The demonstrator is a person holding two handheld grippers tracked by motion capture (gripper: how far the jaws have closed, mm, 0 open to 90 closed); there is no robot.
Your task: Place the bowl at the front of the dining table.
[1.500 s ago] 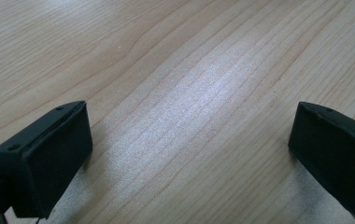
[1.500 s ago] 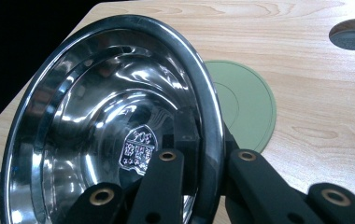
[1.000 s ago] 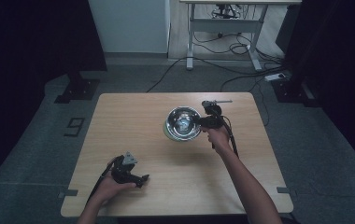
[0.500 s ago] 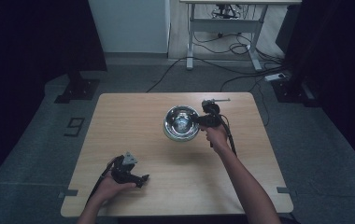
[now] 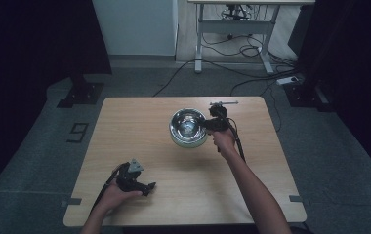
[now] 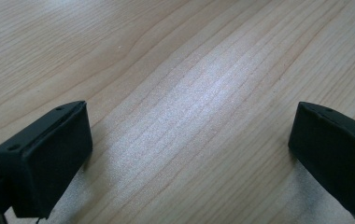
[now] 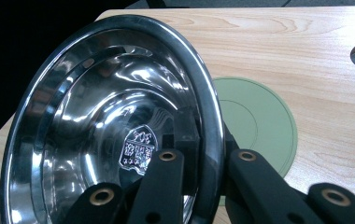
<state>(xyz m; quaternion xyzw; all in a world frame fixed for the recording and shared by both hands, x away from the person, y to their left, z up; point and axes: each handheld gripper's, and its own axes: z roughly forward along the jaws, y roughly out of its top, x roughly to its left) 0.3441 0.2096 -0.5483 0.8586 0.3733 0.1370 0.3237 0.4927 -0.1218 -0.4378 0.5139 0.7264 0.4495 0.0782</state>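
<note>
The wooden table (image 5: 139, 122) is the biggest thing here. On it, toward the far edge and a bit to the right of the middle, is a shiny metal bowl (image 5: 189, 127). It is tipped up on its side, with one edge lifted, and a flat green round mat (image 7: 259, 121) lies on the table just under it.

The right gripper (image 5: 208, 125) has its jaws closed tight on the bowl's rim, one jaw inside the bowl and one outside.

The left gripper (image 5: 147, 186) rests near the front left corner of the table. Its jaws stand wide apart with nothing between them, just bare wood.

The bowl looks hard and stiff, and probably light. Its smooth metal may be slippery, so it could slide or swing in a pinch. The rolled rim is the best place to hold it.
</note>
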